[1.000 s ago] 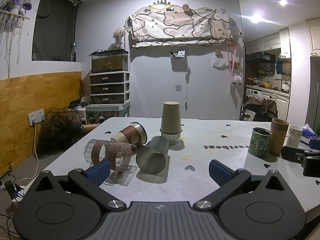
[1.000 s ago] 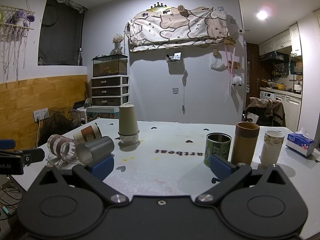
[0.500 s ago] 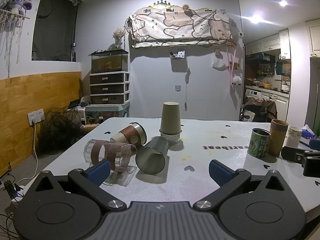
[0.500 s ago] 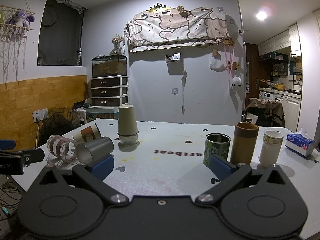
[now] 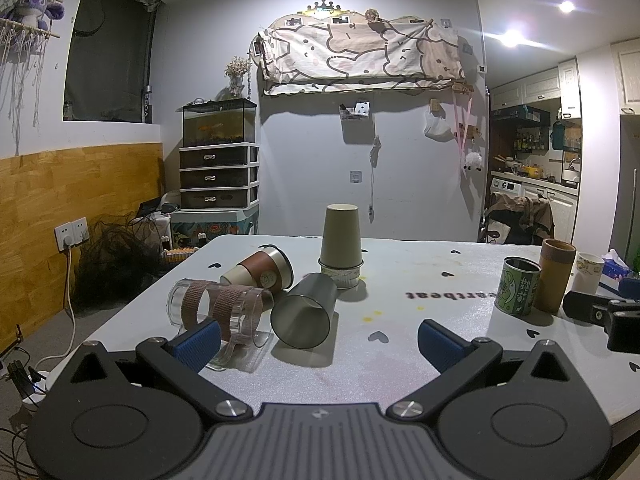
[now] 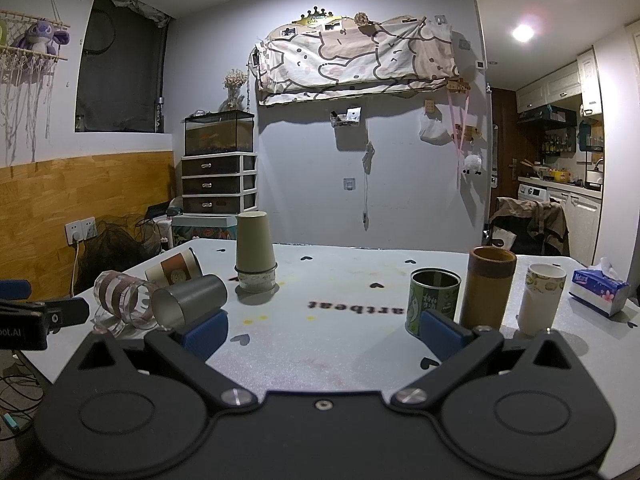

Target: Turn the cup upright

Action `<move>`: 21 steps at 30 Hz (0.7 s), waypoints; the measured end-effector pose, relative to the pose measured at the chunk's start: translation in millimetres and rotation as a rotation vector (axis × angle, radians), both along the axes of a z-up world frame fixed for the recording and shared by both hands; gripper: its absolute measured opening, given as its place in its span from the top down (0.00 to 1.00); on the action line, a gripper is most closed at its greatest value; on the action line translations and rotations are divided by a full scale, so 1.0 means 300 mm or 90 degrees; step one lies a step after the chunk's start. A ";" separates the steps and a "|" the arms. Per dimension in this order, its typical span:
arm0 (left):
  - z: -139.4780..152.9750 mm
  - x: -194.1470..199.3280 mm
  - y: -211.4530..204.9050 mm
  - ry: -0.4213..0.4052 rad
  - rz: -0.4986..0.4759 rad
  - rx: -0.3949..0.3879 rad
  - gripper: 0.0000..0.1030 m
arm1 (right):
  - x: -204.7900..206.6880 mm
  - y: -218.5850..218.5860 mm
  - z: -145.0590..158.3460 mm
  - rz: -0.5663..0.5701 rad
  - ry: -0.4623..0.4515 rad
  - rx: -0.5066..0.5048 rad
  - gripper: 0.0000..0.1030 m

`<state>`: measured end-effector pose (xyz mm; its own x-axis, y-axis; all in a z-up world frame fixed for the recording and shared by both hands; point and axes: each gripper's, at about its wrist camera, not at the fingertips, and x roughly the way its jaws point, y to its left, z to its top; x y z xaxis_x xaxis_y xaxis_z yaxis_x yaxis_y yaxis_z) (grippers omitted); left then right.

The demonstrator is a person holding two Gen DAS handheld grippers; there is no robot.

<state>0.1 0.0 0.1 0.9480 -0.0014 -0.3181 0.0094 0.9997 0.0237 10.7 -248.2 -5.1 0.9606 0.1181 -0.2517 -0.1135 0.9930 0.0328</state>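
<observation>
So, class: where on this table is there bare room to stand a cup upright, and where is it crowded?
Bare: the table middle, between the grey metal cup and green tin. Crowded: the left cluster with the clear cup and brown-sleeved cup.

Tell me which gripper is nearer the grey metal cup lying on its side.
Left. The left gripper is open with the grey metal cup lying just ahead between its fingers. The right gripper is open and faces the table's middle, the cup off beyond its left finger.
</observation>
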 end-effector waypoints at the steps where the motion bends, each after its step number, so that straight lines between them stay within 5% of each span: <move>1: 0.000 0.000 0.000 0.000 0.000 0.000 0.00 | 0.000 0.000 0.000 0.000 0.000 0.000 0.00; 21: 0.005 0.024 -0.012 -0.023 -0.034 0.006 0.00 | -0.026 0.003 0.018 0.005 -0.013 0.003 0.00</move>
